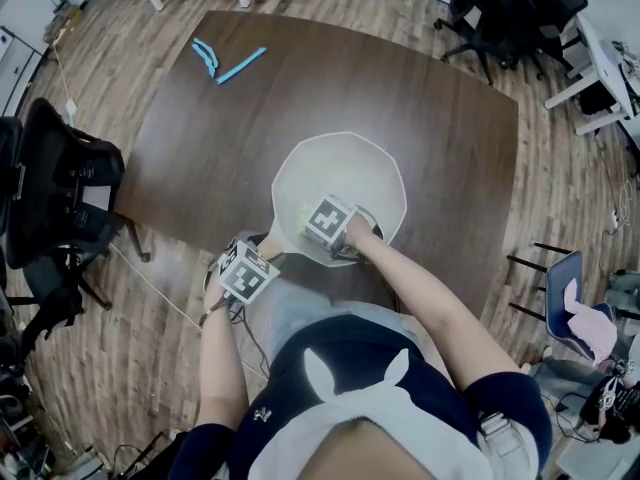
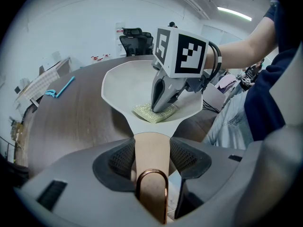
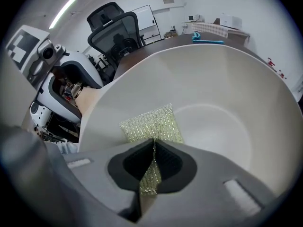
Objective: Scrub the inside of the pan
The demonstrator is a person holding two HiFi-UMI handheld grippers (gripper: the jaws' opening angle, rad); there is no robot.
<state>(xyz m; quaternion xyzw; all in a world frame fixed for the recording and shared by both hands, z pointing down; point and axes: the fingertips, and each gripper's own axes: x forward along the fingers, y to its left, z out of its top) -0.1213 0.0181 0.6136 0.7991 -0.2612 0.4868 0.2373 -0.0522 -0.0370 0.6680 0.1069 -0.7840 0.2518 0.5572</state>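
Note:
A white pan (image 1: 340, 183) sits on the dark wooden table (image 1: 230, 148) near its front edge. My left gripper (image 2: 151, 148) is shut on the pan's tan handle (image 2: 150, 155), seen in the head view with the left gripper (image 1: 247, 271) just off the table edge. My right gripper (image 3: 153, 148) is shut on a glittery yellow-green scouring pad (image 3: 151, 124). It reaches down into the pan (image 3: 218, 98) and presses the pad (image 2: 150, 112) against the inner wall on the handle side. The right gripper (image 1: 333, 223) hides the pad in the head view.
A blue tool (image 1: 225, 63) lies on the far left part of the table. A black office chair (image 1: 60, 188) stands left of the table, more chairs (image 1: 510, 8) at the far right, and a chair with pink cloth (image 1: 580, 313) at the right.

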